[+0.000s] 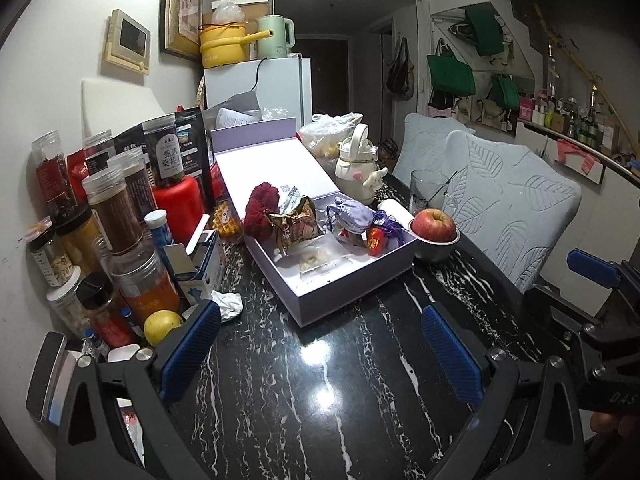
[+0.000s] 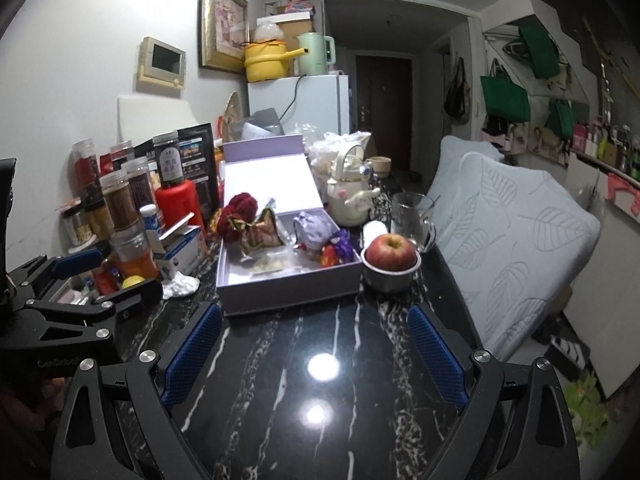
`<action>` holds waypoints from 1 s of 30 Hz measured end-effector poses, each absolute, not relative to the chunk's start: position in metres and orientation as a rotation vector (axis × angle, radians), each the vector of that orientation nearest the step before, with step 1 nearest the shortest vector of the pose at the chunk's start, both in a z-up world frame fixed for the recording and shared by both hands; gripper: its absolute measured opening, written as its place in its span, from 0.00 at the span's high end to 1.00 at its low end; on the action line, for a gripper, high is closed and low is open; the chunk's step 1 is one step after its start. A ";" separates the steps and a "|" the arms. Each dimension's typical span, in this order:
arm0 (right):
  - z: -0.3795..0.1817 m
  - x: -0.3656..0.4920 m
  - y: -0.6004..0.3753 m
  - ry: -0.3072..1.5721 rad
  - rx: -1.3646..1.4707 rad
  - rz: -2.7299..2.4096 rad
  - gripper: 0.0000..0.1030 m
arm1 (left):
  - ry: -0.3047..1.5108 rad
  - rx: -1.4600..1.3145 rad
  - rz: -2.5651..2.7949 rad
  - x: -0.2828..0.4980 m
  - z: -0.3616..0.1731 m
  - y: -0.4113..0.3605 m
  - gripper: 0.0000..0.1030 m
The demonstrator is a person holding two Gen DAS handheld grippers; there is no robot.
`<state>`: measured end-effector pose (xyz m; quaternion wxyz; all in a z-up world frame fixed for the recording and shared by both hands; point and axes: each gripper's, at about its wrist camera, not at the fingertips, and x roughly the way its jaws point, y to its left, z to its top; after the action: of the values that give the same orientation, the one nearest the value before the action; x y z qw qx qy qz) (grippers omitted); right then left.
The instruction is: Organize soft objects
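Note:
An open lilac gift box (image 1: pixel 352 280) (image 2: pixel 288 288) sits on the black marble table. Inside it lie a dark red fluffy ball (image 1: pixel 261 208) (image 2: pixel 239 206), a gold patterned pouch (image 1: pixel 296 222) (image 2: pixel 260 230), a lavender cloth pouch (image 1: pixel 352 216) (image 2: pixel 314 226), a purple and red sachet (image 1: pixel 380 232) (image 2: pixel 338 250) and a clear packet (image 1: pixel 320 258). My left gripper (image 1: pixel 320 344) is open and empty, hovering over the table in front of the box. My right gripper (image 2: pixel 316 352) is open and empty, also short of the box.
Jars and bottles (image 1: pixel 116 208) crowd the left side by the wall. A lemon (image 1: pixel 162 326), a crumpled tissue (image 1: pixel 230 306), an apple in a metal bowl (image 1: pixel 434 232), a glass cup (image 2: pixel 412 216) and a white kettle (image 1: pixel 356 168) stand around the box. Cushioned chairs (image 1: pixel 512 200) are at right.

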<state>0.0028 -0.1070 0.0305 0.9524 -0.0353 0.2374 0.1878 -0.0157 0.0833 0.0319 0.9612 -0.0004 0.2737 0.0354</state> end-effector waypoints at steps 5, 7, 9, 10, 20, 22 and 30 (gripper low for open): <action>0.026 0.000 -0.108 0.496 -0.074 0.377 0.07 | 0.556 0.001 0.073 -0.016 0.031 0.083 0.01; 0.025 0.000 -0.109 0.500 -0.073 0.375 0.07 | 0.557 -0.002 0.069 -0.016 0.031 0.083 0.01; 0.025 0.000 -0.110 0.504 -0.075 0.375 0.07 | 0.558 -0.003 0.067 -0.016 0.031 0.083 0.01; 0.025 0.000 -0.110 0.505 -0.075 0.376 0.07 | 0.558 -0.003 0.065 -0.016 0.031 0.083 0.01; 0.023 0.000 -0.108 0.516 -0.082 0.384 0.07 | 0.575 -0.002 0.060 -0.015 0.028 0.080 0.01; 0.022 0.001 -0.108 0.519 -0.081 0.383 0.07 | 0.575 -0.003 0.062 -0.016 0.027 0.081 0.01; 0.020 0.004 -0.111 0.534 -0.074 0.377 0.07 | 0.581 -0.003 0.053 -0.016 0.026 0.079 0.01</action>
<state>0.0037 -0.1112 0.0198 0.9464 -0.0365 0.2622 0.1851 -0.0158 0.0791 0.0262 0.9578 -0.0015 0.2862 0.0263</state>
